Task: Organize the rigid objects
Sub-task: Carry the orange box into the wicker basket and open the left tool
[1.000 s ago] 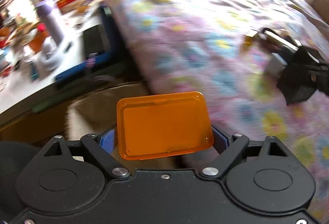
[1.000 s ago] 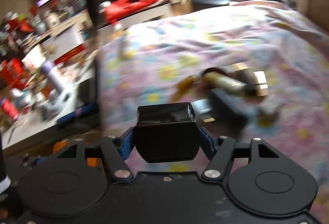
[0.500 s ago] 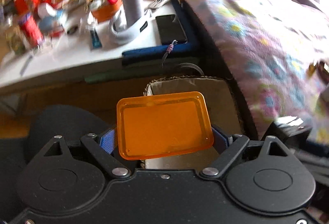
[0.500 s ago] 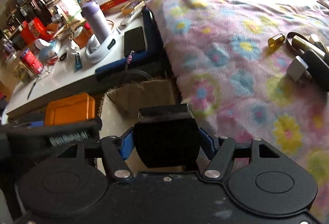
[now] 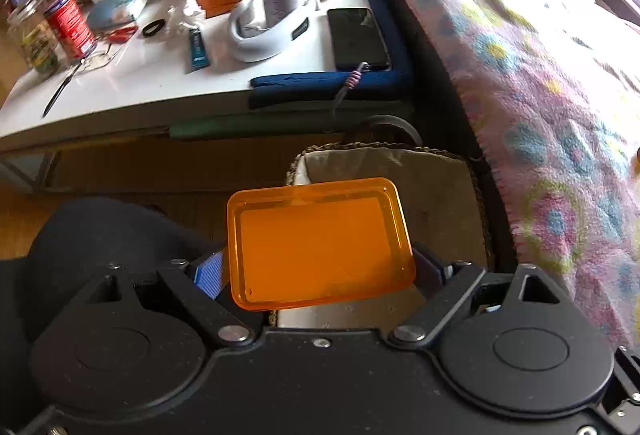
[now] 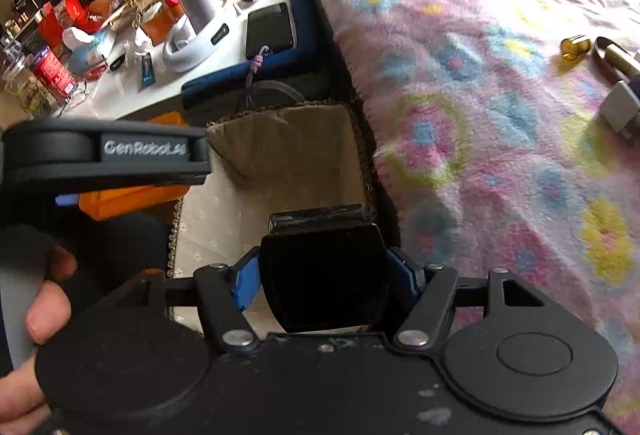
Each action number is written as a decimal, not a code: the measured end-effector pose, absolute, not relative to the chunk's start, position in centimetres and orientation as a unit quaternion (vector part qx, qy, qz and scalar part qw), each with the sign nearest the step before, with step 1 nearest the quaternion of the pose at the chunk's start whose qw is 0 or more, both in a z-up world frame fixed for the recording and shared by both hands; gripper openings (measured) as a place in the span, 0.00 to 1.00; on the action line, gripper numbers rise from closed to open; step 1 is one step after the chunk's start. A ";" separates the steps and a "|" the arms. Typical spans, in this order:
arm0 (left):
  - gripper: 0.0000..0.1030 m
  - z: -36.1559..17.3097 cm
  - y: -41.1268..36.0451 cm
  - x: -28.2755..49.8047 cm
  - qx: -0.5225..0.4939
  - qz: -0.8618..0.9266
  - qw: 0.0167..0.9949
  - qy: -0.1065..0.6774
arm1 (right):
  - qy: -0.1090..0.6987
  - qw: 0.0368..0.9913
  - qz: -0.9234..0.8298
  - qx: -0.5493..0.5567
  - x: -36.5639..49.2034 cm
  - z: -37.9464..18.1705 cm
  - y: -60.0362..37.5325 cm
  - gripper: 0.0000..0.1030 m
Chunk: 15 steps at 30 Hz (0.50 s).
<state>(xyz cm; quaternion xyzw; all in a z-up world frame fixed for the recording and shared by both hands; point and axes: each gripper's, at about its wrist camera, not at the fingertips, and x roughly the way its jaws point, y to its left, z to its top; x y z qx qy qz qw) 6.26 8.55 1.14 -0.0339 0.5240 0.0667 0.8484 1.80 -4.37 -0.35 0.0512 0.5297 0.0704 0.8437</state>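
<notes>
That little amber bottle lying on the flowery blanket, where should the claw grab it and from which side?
Grip the amber bottle across its short round body, coming straight down from above. It lies on its side on the soft blanket, apart from the metal cylinder to its right, so both flanks look open.

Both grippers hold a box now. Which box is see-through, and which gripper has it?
The orange box, held in the left gripper. It is translucent; the black box in the right gripper is opaque.

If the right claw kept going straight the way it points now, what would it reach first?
Most likely the inside of the fabric-lined basket: the right claw, shut on a black box, points down into its opening. Depth is hard to judge; the flowered blanket lies just to the right.
</notes>
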 end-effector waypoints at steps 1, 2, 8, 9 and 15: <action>0.84 1.1 8.3 6.3 -0.029 0.064 0.850 0.522 | 0.532 0.842 0.070 0.051 2.0 -0.5 -4.3 0.63; 0.84 1.2 8.1 6.4 -0.025 0.060 0.852 0.520 | 0.532 0.842 0.071 0.052 2.2 -0.8 -4.3 0.64; 0.91 1.8 7.5 6.3 -0.012 0.060 0.865 0.498 | 0.518 0.852 0.049 0.057 2.7 -0.9 -4.6 0.81; 0.91 1.8 7.6 6.3 -0.011 0.061 0.865 0.498 | 0.517 0.853 0.048 0.057 2.6 -0.8 -4.7 0.81; 0.91 1.4 7.9 6.4 -0.026 0.054 0.859 0.509 | 0.516 0.853 0.042 0.065 2.0 -0.4 -5.6 0.81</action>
